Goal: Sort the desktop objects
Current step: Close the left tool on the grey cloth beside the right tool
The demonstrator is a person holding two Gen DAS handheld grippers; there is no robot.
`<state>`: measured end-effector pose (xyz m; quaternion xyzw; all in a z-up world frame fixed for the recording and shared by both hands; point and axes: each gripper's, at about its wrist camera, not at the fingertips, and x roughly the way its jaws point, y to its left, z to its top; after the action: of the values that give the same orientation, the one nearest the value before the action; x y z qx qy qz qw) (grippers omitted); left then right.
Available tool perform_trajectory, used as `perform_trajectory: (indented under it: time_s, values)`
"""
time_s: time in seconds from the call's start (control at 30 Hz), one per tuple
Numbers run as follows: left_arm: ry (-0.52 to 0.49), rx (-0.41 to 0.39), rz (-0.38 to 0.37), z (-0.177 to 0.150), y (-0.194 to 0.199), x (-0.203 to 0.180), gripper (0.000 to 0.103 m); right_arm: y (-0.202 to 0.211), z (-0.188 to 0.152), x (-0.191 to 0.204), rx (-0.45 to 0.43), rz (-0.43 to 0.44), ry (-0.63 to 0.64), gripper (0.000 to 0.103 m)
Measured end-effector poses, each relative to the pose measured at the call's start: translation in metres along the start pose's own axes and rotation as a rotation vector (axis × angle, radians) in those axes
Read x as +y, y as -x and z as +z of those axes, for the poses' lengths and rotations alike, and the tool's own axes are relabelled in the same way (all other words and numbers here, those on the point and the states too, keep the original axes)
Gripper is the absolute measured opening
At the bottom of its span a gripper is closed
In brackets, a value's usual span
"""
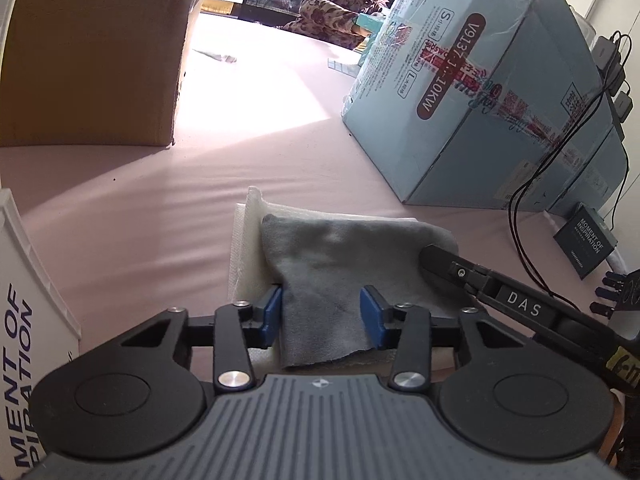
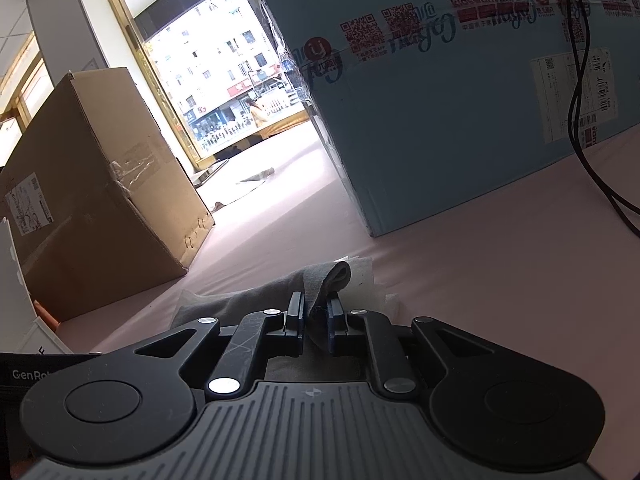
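Pinching the grey cloth (image 2: 320, 280), the right gripper (image 2: 316, 322) lifts a fold while the left gripper's (image 1: 321, 316) jaws sit spread around it on the tabletop (image 1: 160, 216).

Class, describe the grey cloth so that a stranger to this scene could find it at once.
Find the big light-blue carton on the pink table. In front of it lies a white sheet, and on that the grey cloth: the only soft, creased grey thing, pinched at one corner by the right gripper.
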<state>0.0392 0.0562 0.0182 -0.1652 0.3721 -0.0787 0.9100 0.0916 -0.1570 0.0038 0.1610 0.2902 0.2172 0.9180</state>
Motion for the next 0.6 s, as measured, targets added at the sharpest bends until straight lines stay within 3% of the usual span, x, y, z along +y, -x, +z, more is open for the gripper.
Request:
perform_trajectory:
  time_s: [0.13,0.4,0.5,0.6]
  values:
    - [-0.034,-0.005,0.018,-0.002,-0.002,-0.005,0.02,0.0,0.0,0.0,0.008,-0.002,0.0,0.013]
    - [-0.07,-0.023,0.038,-0.005,-0.002,-0.009,0.016,0.0,-0.002,0.006,0.017,-0.006,0.037,0.023]
    - [-0.084,-0.027,0.039,-0.006,-0.002,-0.011,0.011,0.002,-0.003,0.011,0.004,-0.012,0.062,0.009]
    - [-0.099,-0.045,0.042,-0.007,0.0,-0.013,0.009,0.006,-0.003,0.013,-0.031,-0.014,0.078,0.009]
